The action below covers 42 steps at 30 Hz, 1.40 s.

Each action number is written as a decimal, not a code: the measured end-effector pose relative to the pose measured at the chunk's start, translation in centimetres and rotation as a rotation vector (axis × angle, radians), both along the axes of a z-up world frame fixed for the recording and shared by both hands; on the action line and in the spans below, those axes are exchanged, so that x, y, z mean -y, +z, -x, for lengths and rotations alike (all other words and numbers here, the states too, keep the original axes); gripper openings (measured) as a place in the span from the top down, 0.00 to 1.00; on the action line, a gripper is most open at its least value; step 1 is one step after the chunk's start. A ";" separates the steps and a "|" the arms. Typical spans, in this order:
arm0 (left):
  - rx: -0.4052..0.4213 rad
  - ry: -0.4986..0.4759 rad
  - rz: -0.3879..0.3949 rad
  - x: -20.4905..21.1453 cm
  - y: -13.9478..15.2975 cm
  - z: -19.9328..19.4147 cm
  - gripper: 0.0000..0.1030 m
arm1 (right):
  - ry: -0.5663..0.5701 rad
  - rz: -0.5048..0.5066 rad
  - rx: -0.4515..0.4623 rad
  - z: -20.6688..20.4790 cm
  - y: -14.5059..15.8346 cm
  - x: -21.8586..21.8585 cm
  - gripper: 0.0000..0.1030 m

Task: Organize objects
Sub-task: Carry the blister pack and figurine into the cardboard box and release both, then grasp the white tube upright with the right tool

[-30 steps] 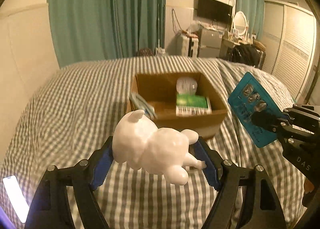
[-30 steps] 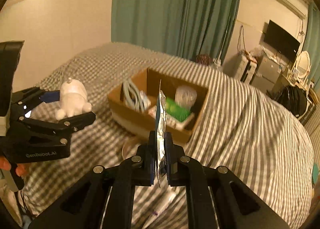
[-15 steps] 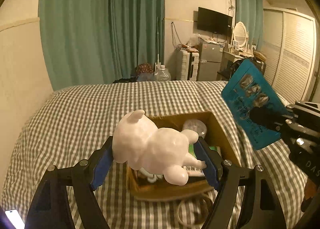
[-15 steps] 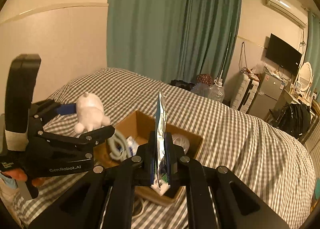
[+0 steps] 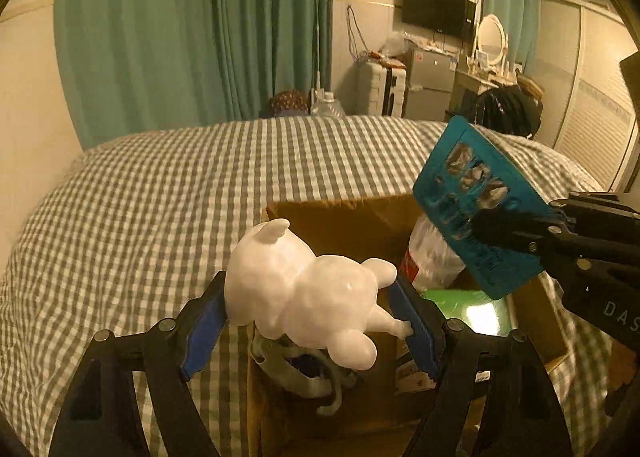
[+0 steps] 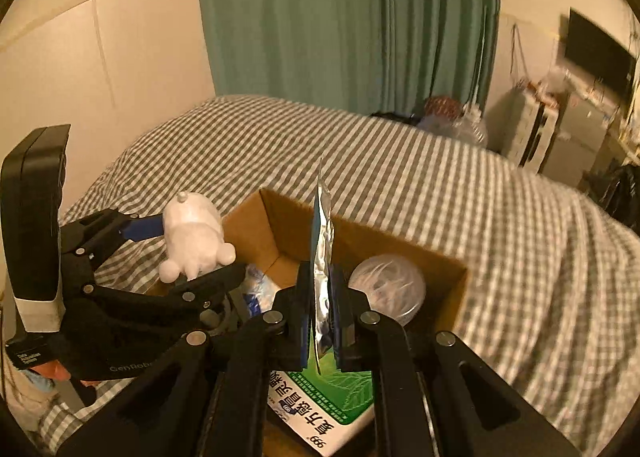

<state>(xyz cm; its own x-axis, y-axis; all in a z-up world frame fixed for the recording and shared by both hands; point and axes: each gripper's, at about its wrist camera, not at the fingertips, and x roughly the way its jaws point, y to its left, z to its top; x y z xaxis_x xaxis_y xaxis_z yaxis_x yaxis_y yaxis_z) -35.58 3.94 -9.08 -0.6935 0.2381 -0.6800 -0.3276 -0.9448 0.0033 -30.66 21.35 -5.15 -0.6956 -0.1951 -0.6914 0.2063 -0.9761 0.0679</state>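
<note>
Here, the left gripper (image 5: 312, 321) pinches a glossy white animal figurine (image 5: 308, 293) above an open brown cardboard box (image 5: 340, 217); the right gripper (image 6: 320, 313) clamps a flat blue foil packet (image 6: 322, 257) beside it.

We see the left gripper (image 5: 310, 315) clamping a white animal figurine (image 5: 308, 293) between its blue pads, held above the near left part of an open cardboard box (image 5: 348, 217) on the checked bed (image 5: 160, 197). At right, the right gripper (image 5: 484, 227) pinches a teal packet (image 5: 476, 193) over the box. Inside lie a green box (image 5: 468, 307), a clear bag (image 5: 430, 257) and a grey cable (image 5: 296, 375).
</note>
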 end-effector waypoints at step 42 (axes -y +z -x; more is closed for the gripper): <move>-0.133 0.092 -0.048 5.9 5.5 -21.9 0.00 | -0.178 -0.135 -0.065 -22.2 3.8 0.5 0.27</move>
<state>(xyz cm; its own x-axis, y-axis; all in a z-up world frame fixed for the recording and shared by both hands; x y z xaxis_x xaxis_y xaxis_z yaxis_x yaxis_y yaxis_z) -13.63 -1.94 -3.55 -0.7971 0.1989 -0.5702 -0.2389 -0.9710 -0.0047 -8.51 20.89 -1.36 -0.7550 0.0260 -0.6552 0.0294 -0.9969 -0.0735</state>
